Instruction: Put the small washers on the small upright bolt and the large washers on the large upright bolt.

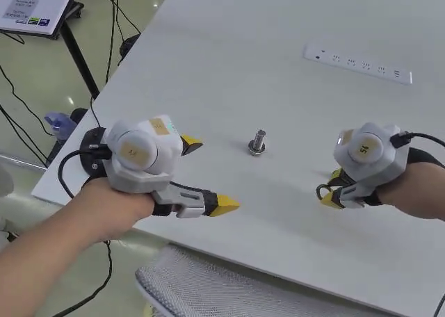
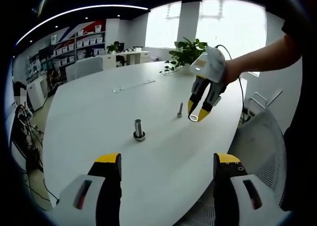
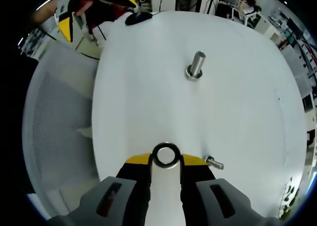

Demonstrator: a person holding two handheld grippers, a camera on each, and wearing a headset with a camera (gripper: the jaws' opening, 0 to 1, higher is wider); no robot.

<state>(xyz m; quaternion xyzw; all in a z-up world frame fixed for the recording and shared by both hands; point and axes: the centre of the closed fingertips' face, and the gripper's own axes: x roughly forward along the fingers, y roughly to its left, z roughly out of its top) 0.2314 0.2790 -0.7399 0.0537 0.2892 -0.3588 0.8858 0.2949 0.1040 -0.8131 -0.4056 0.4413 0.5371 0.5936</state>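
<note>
Right tongs [image 3: 166,159] clamped on a shiny steel ring washer [image 3: 165,145], left tongs [image 2: 167,159] spread apart, silvery large upright bolt [image 1: 257,142] mid-bench [image 1: 278,53], small upright bolt [image 3: 214,162] nearer the bench's front edge, just beside the washer.

Bright, even daylight from tall blown-out windows [image 2: 223,28]; soft faint shadows on smooth white tabletop [image 1: 229,67]; both gripper views bow hard at edges; head view sharp.

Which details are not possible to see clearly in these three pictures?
- Head view: the right gripper covers what its jaws hold.
- Right gripper view: a jaw covers part of the small bolt.
- Head view: the large bolt is too small to count washers at its base.
- Right gripper view: whether the held washer is small or large is unclear.
</note>
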